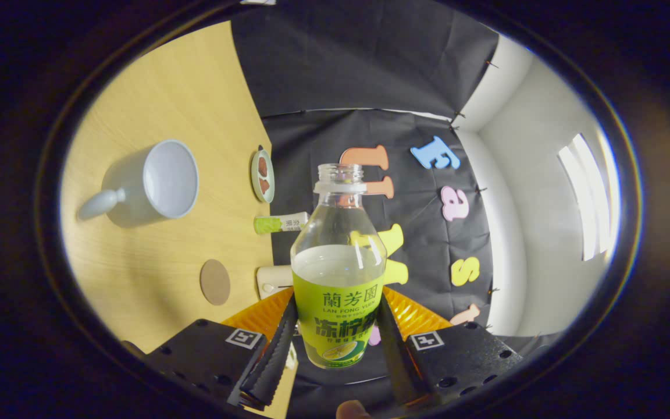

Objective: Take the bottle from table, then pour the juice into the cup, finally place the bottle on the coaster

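A clear bottle (338,256) with a green label and no cap sits between my fingers, and my gripper (338,329) is shut on its labelled lower part. Pale juice fills it to just above the label. The bottle hangs off the table, its mouth pointing ahead along the fingers toward the black cloth. The view is rolled, so the wooden table (189,99) stands at my left. On it a white cup (154,183) stands empty, left of the bottle's neck, its handle pointing away from the bottle. A round brown coaster (215,282) lies near the left finger (277,349).
Along the table's edge by the cloth lie a small dish (263,174), a green-and-white tube (280,223) and a white block (274,280). An orange ribbed surface (253,317) shows behind the fingers. A white wall with a bright window (588,192) stands to the right.
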Motion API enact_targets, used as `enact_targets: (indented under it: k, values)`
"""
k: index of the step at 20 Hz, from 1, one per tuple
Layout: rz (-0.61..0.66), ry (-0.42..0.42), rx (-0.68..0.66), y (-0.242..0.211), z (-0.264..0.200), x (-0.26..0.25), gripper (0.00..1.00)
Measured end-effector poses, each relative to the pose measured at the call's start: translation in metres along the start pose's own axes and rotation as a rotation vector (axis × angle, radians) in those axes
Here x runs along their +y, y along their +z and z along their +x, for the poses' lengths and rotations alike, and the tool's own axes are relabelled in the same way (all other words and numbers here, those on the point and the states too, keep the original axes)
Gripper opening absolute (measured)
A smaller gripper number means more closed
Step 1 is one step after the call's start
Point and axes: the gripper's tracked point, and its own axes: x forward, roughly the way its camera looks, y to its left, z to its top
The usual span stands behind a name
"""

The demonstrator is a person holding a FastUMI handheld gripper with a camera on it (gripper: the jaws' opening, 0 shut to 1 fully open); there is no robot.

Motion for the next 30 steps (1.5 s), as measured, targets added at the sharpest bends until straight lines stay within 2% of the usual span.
enact_targets:
  k: [4,8,11,15,18,22,30]
  values:
    - [0.346,0.098,0.044,-0.002,-0.008,0.001,0.78]
    - [0.641,0.141,0.058,0.000,-0.003,-0.018,0.78]
    - [0.800,0.139,0.062,-0.006,0.006,-0.037,0.78]
    - [0.990,0.196,0.067,-0.008,0.021,-0.052,0.78]
    - [1.090,0.210,0.059,-0.009,0.038,-0.068,0.78]
    - [1.146,0.244,0.038,-0.002,0.061,-0.069,0.78]
    - [1.234,0.299,0.038,0.001,0.110,-0.038,0.78]
